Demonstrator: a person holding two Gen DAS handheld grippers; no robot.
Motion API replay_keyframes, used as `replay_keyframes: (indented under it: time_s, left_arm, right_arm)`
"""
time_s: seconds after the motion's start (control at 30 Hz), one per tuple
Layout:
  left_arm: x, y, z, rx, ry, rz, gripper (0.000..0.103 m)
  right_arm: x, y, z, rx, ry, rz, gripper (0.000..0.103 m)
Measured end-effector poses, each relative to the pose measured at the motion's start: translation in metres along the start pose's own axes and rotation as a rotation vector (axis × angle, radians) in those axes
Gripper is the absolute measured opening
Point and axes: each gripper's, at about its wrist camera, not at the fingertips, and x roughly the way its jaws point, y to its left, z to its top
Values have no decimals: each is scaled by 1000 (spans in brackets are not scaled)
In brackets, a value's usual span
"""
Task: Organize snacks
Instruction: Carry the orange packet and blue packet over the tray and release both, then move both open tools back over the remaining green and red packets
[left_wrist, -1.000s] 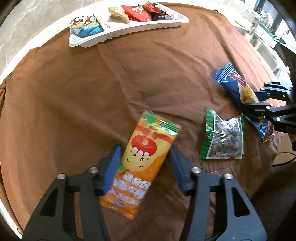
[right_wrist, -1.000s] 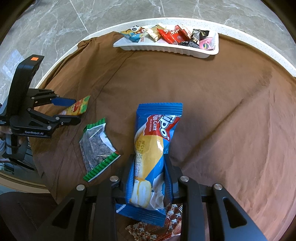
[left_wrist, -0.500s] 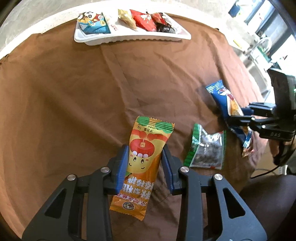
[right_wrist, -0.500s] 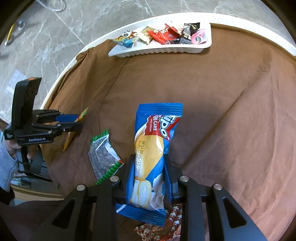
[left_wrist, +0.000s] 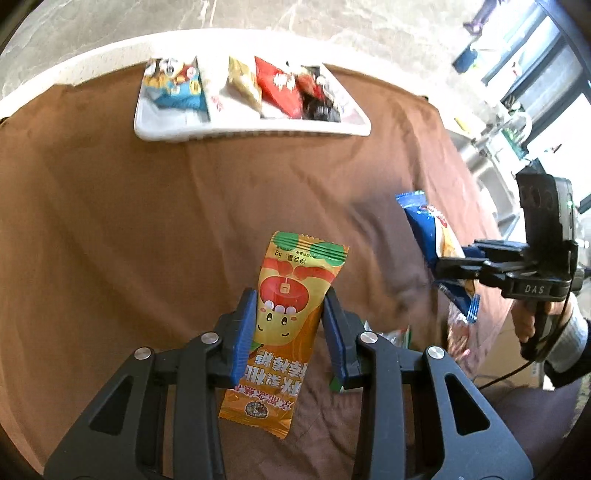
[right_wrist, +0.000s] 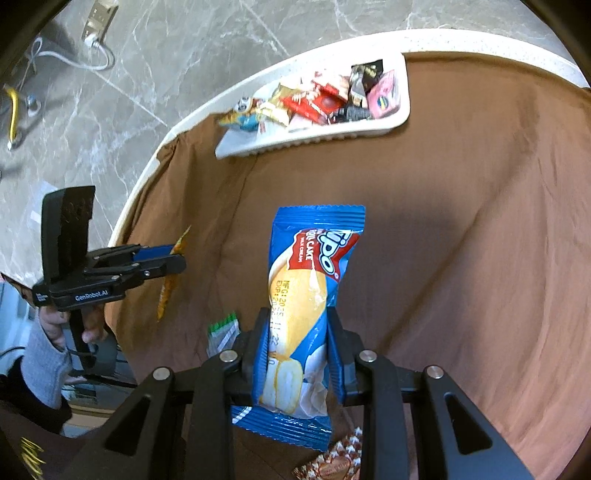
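Two packets in hand, both off the tabletop (left_wrist: 110, 229). L gripper (left_wrist: 290, 328): fingers pinch the orange candy packet (left_wrist: 291, 306) at mid-body. R gripper (right_wrist: 297, 354): fingers clamp the blue roll-cake packet (right_wrist: 306, 288) on its lower half. Both judged light, soft, slick film; cake crushable, so hold mid-body w/ light pressure. Far edge: white tray (left_wrist: 236, 129), already part-filled w/ snacks.

I log an orange candy packet (left_wrist: 290, 321) with a red cartoon face, lengthwise and lifted off the desk. I log a blue roll-cake packet (right_wrist: 306, 306), likewise raised. A white tray (left_wrist: 236, 131) at the desk's far edge holds mixed wrapped snacks (left_wrist: 277, 86).
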Motion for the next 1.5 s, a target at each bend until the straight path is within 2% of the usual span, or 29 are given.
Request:
replay_keyframes:
  time_s: [0.2,0.47,0.73,0.93,1.07,1.2,1.3,1.5]
  left_arm:
    - [-6,7,46,-32,-43,-51,33]
    - [-3,18,128,-36,-97,-83,33]
    - [24,52,201,-83,-119,-86,33]
    - [42,78,234,-125,-146,-65,33]
    - [55,92,245,-160,-161,-56,34]
    - [66,98,251,-171,-172,-22,40]
    - [66,97,247,-169,-187,28,51]
    - [46,93,239,-174,-237,65,51]
  right_arm:
    - [-13,-4,44,31,-38,33,30]
    - [-13,-2,117,16,-82,45,30]
    - [23,4,196,6,-93,49,30]
    - [61,4,241,7,-91,30,30]
    - [81,2,257,3,-88,-13,31]
    - [90,9,261,-53,-96,-99,32]
    - [83,18,257,-102,-131,-132,37]
    - [44,36,235,-161,-178,-144,37]
